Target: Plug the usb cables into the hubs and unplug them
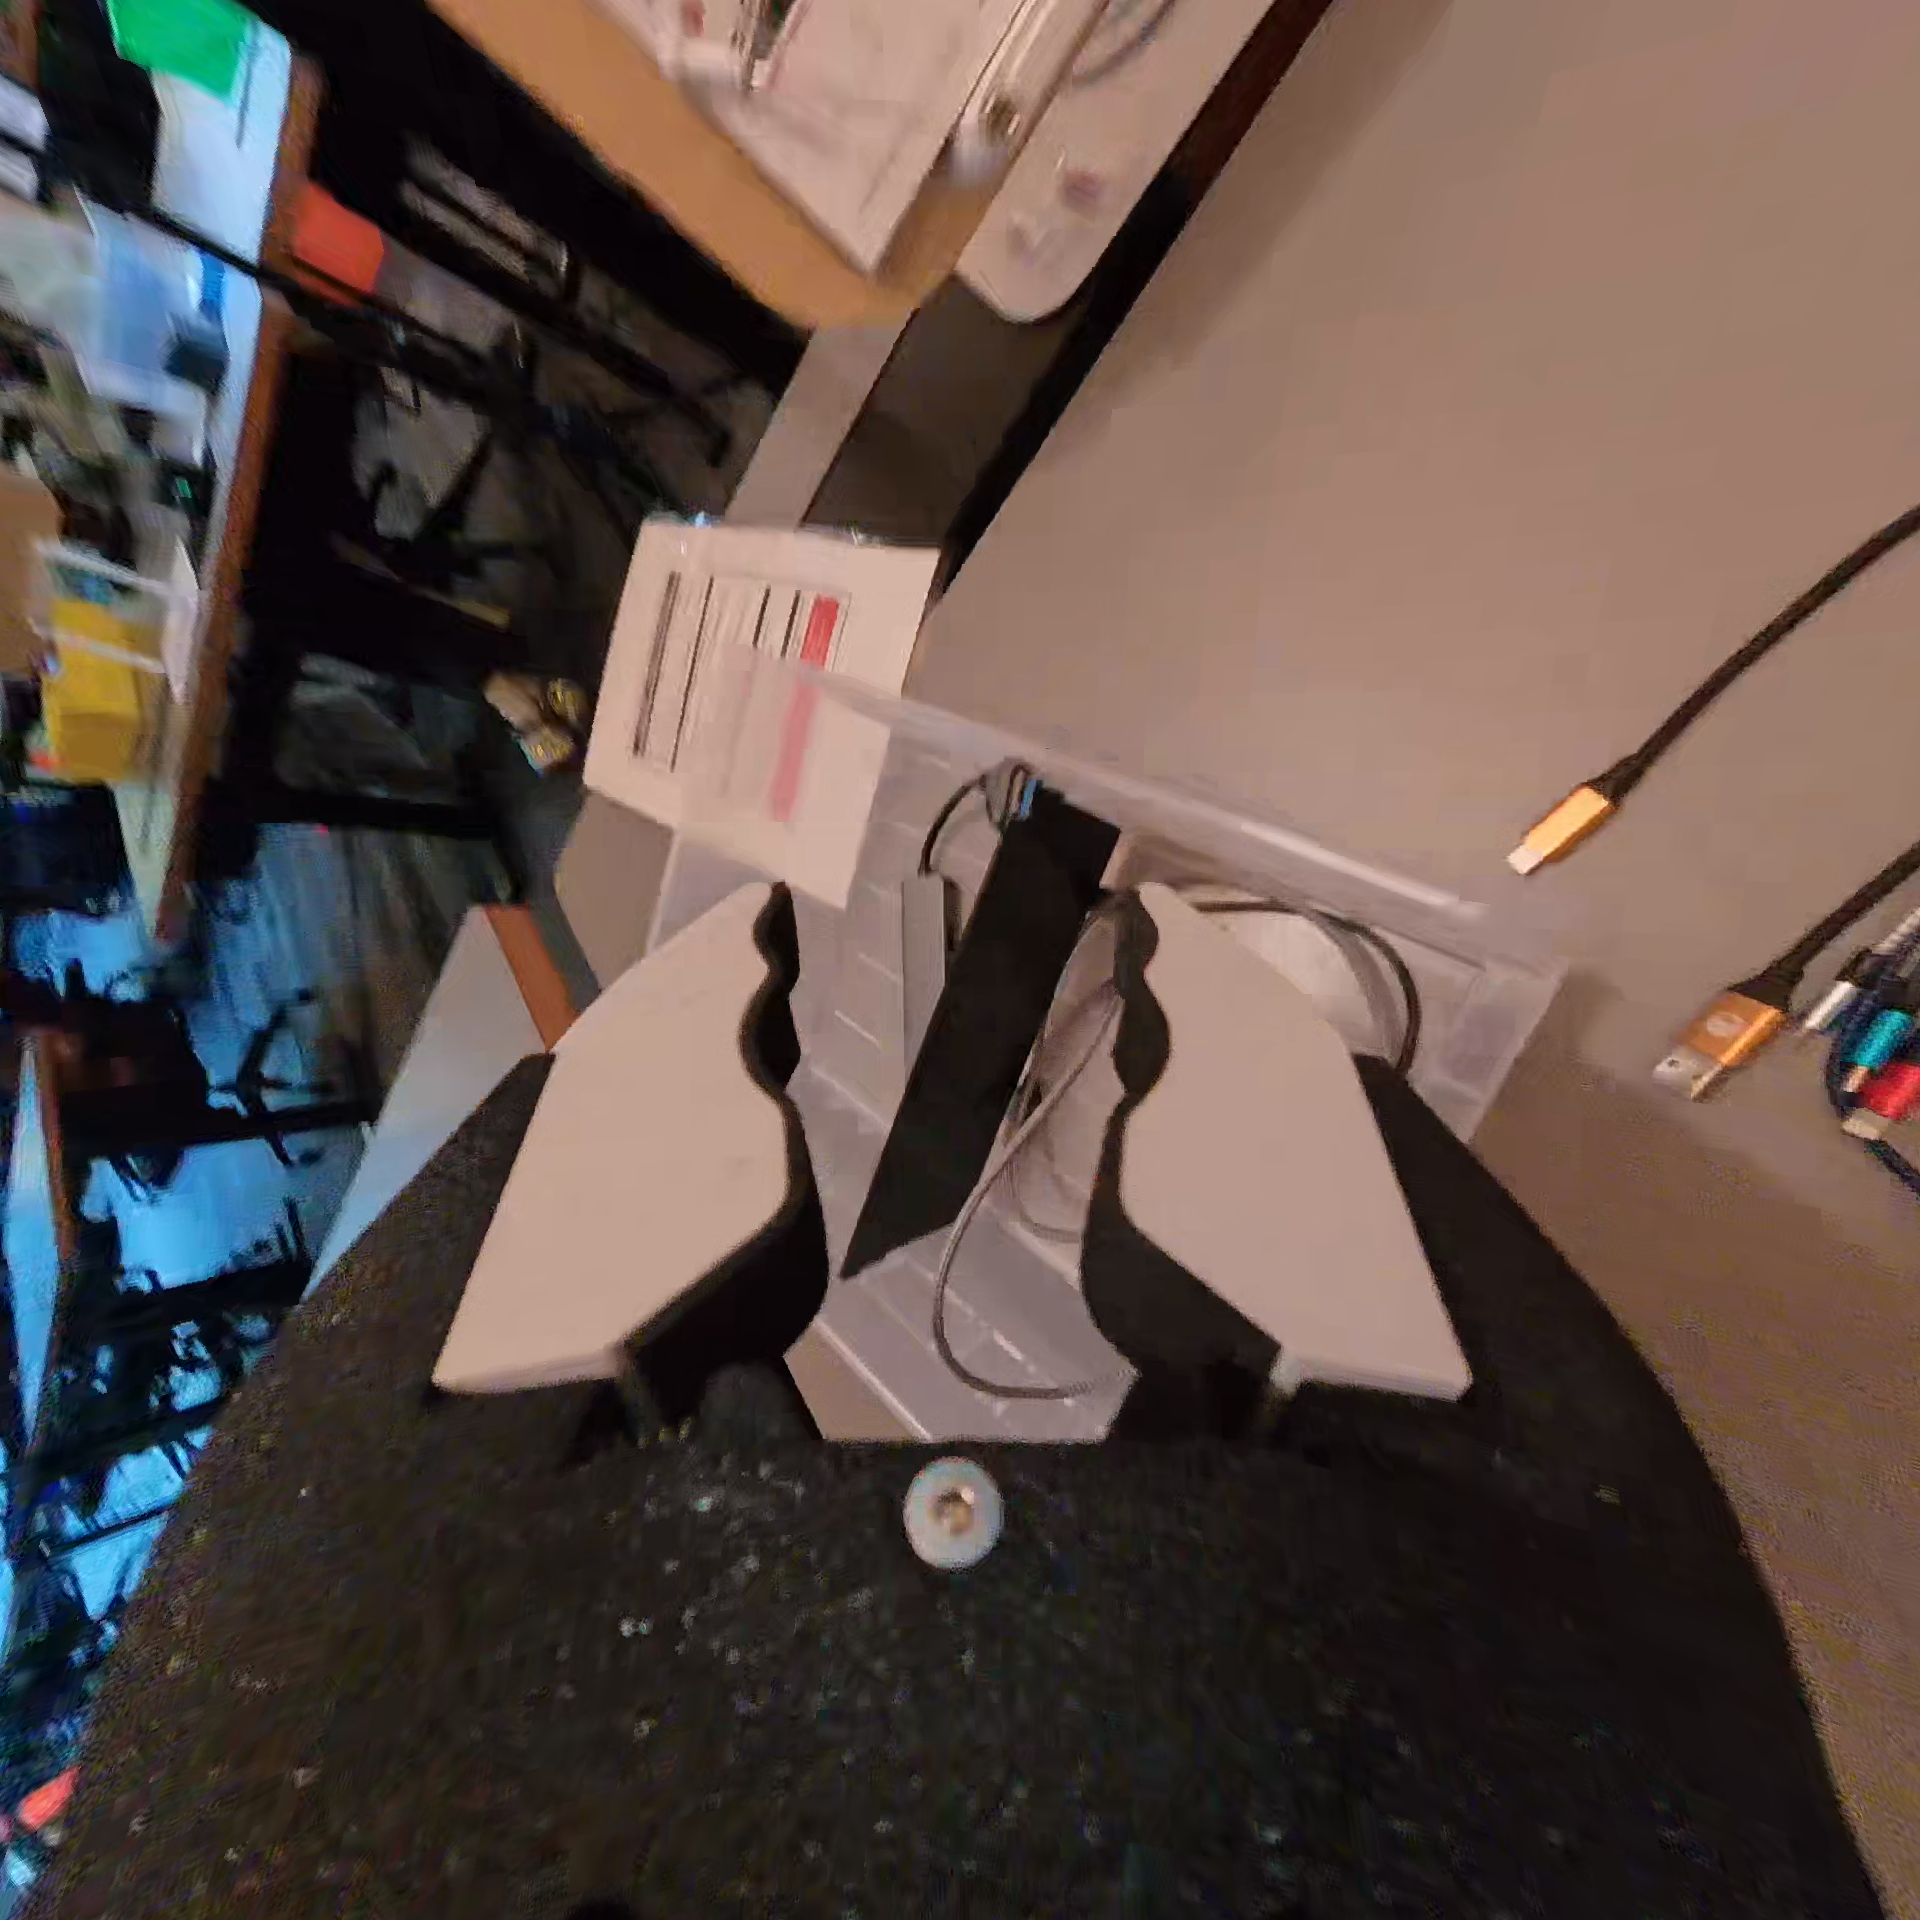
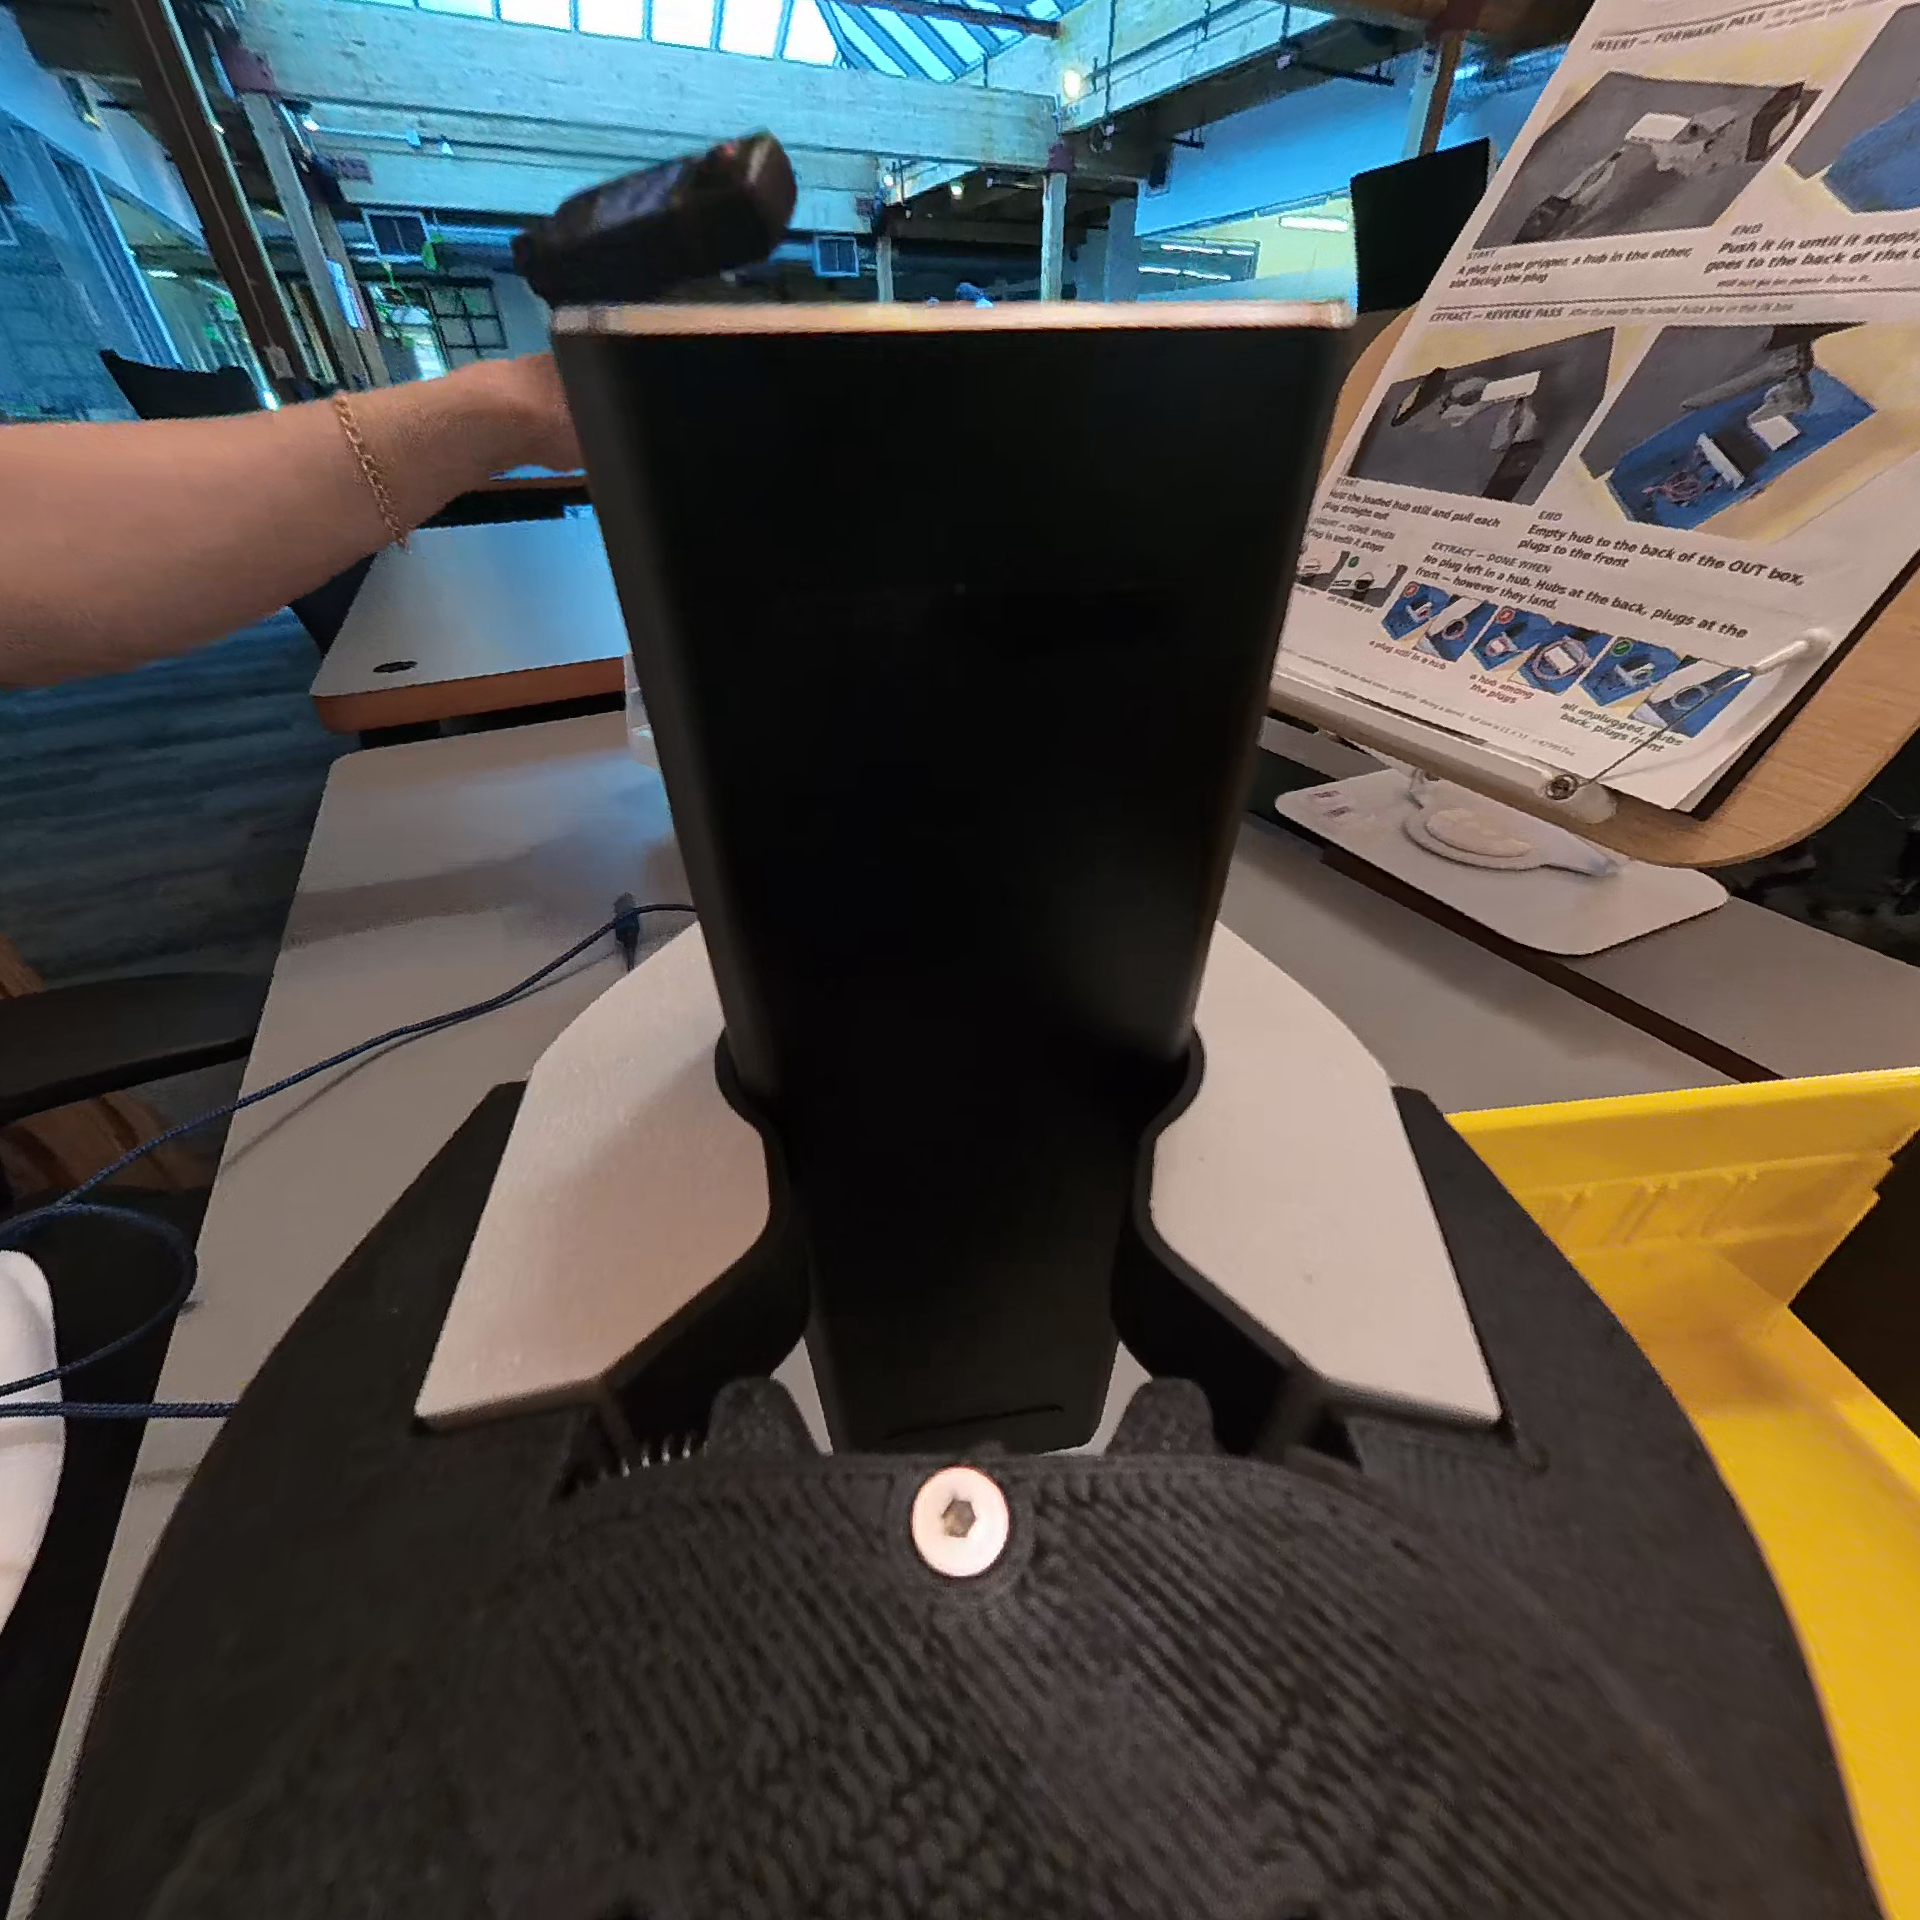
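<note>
Right claw [image 2: 961, 1049] is clamping a black hub [image 2: 956, 727] upright between its fingers, while left claw [image 1: 956, 935] is hanging open, gripping nothing, over a clear bin [image 1: 1496, 997] with another black hub [image 1: 987, 1029] and cables directly ahead on the worktop [image 1: 1455, 416].

Hub [image 1: 987, 1029] in clear box [image 1: 1496, 997] on table [image 1: 1455, 416], cable plugs [image 1: 1569, 821] right of box, stand [image 2: 1507, 883] behind.

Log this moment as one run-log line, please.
left tongs: open over clear plastic bin | right tongs: shut on flat black rectangular hub | gold-tipped braided cables: loose on table
</note>
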